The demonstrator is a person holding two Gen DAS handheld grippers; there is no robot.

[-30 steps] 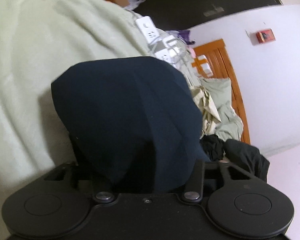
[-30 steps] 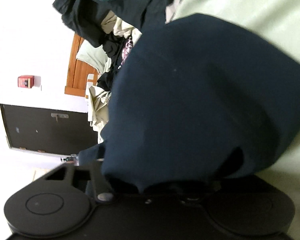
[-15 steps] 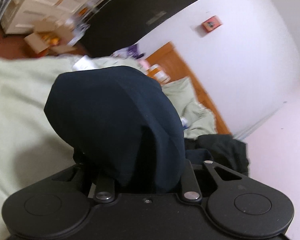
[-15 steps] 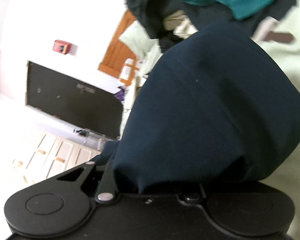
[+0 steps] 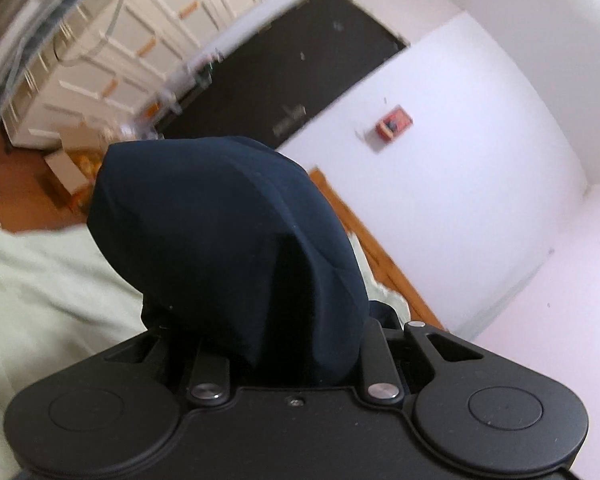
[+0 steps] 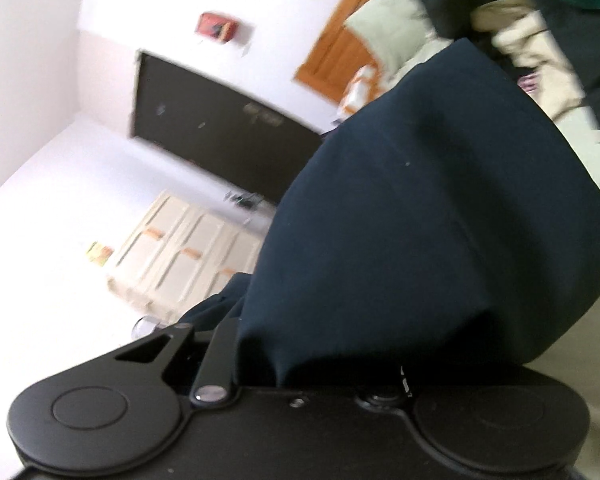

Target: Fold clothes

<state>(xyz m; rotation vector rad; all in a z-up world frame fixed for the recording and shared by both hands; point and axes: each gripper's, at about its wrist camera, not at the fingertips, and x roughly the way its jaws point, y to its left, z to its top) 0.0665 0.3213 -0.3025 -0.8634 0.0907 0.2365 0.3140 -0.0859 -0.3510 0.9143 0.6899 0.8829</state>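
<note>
Near, both views: navy garment [image 5: 236, 248] draped over my left claw [image 5: 296, 344] and my right claw [image 6: 324, 352], fingertips buried; each claw closed on its cloth. Garment held up above the pale green sheet [image 5: 40, 288]; its long axis cannot be told. Left view only: cardboard box [image 5: 66, 164], floor. Right view only: heaped clothes [image 6: 540, 40]. Far: black panel [image 6: 220, 128], white cabinets [image 5: 112, 64].

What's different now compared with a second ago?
Both hand-held grippers rose with the navy garment, lifting it off the pale green sheet; the views now tilt toward the dark door and cabinets. Their jaws closed further on the cloth. The garment remains draped over both.
</note>
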